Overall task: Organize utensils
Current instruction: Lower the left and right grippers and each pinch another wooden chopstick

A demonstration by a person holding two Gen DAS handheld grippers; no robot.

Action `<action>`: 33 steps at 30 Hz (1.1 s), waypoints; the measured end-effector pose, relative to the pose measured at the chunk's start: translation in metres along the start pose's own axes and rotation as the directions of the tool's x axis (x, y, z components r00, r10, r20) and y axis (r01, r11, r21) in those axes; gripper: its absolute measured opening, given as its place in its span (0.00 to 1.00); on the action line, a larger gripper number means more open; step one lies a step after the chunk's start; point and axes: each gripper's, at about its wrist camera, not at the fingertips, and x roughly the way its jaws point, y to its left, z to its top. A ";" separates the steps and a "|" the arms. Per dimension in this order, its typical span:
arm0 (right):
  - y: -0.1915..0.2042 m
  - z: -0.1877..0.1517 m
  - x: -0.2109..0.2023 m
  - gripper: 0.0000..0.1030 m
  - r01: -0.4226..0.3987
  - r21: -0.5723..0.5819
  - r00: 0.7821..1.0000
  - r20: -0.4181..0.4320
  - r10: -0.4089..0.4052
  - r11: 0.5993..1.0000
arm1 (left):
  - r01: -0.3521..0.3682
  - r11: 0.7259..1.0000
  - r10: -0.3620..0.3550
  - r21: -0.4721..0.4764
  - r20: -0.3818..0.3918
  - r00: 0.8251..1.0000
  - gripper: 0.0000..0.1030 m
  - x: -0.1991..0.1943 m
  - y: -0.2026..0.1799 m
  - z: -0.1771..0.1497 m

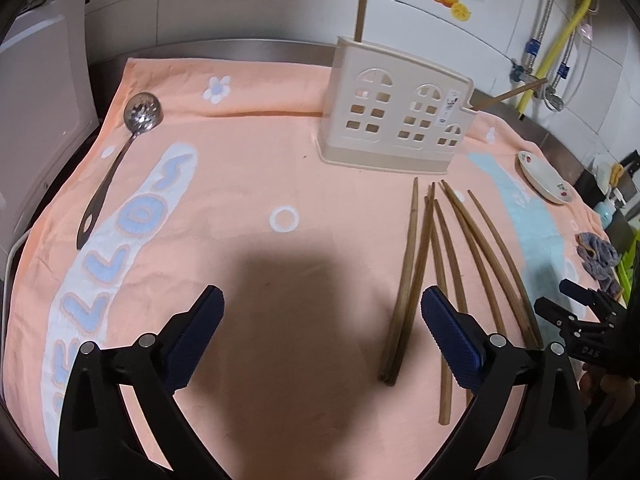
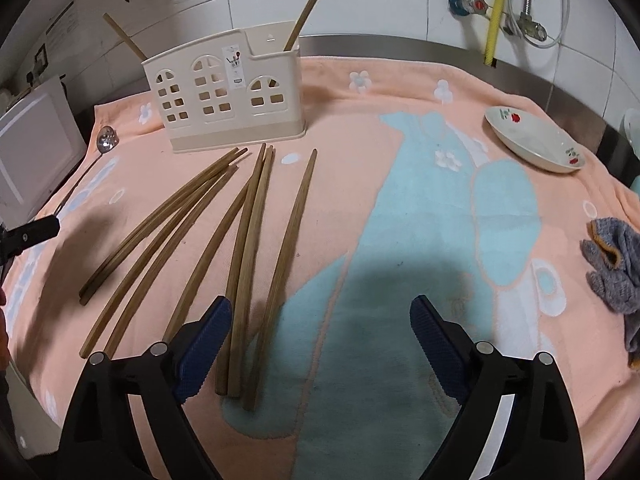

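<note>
Fingers of the left gripper (image 1: 322,336) stand spread wide and empty above the peach-orange towel with pale blue patches (image 1: 248,160), its right blue pad hanging over the thick ends of the loose brown wooden chopsticks (image 1: 436,264); the right gripper (image 2: 320,344) is likewise spread and holds nothing, its left pad just beside the nearest sticks; the chopsticks lie fanned on the cloth, tips pointing toward the cream plastic utensil holder with window-shaped cut-outs (image 2: 224,96), which stands upright near the back edge with two sticks already leaning in it; a perforated steel ladle (image 1: 120,152) lies well apart on the left, a white floral dish (image 2: 536,140) and a grey knitted rag (image 2: 612,264) on the right; the step in hand seems to be the reach for another stick; the next move calls for closing on a single one without dragging its neighbours, then tipping it upright into a compartment.
</note>
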 end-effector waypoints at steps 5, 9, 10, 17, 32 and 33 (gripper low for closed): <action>0.001 0.001 0.004 0.84 -0.001 0.016 1.000 0.000 0.001 1.000 | -0.011 1.000 0.011 -0.017 -0.010 1.000 0.95 0.002 0.006 -0.003; 0.003 0.002 0.006 0.77 -0.006 0.021 1.000 -0.005 0.006 1.000 | -0.015 0.999 0.014 -0.030 -0.015 1.000 0.95 0.003 0.011 -0.004; 0.003 0.002 0.007 0.76 -0.008 0.022 1.000 -0.007 0.009 1.000 | -0.015 0.999 0.015 -0.032 -0.016 1.000 0.95 0.003 0.012 -0.005; 0.008 0.002 0.008 0.60 -0.018 0.013 1.000 -0.012 0.018 1.000 | -0.017 0.999 0.017 -0.032 -0.014 1.000 0.95 0.003 0.013 -0.005; 0.020 -0.004 0.012 0.16 0.001 -0.058 1.000 -0.023 -0.003 0.998 | 0.008 0.999 -0.007 0.039 -0.007 1.000 0.93 0.003 -0.008 -0.009; 0.019 -0.004 0.011 0.13 0.000 -0.057 1.000 -0.021 -0.001 0.998 | 0.010 0.999 -0.010 0.050 -0.006 1.000 0.89 0.004 -0.011 -0.009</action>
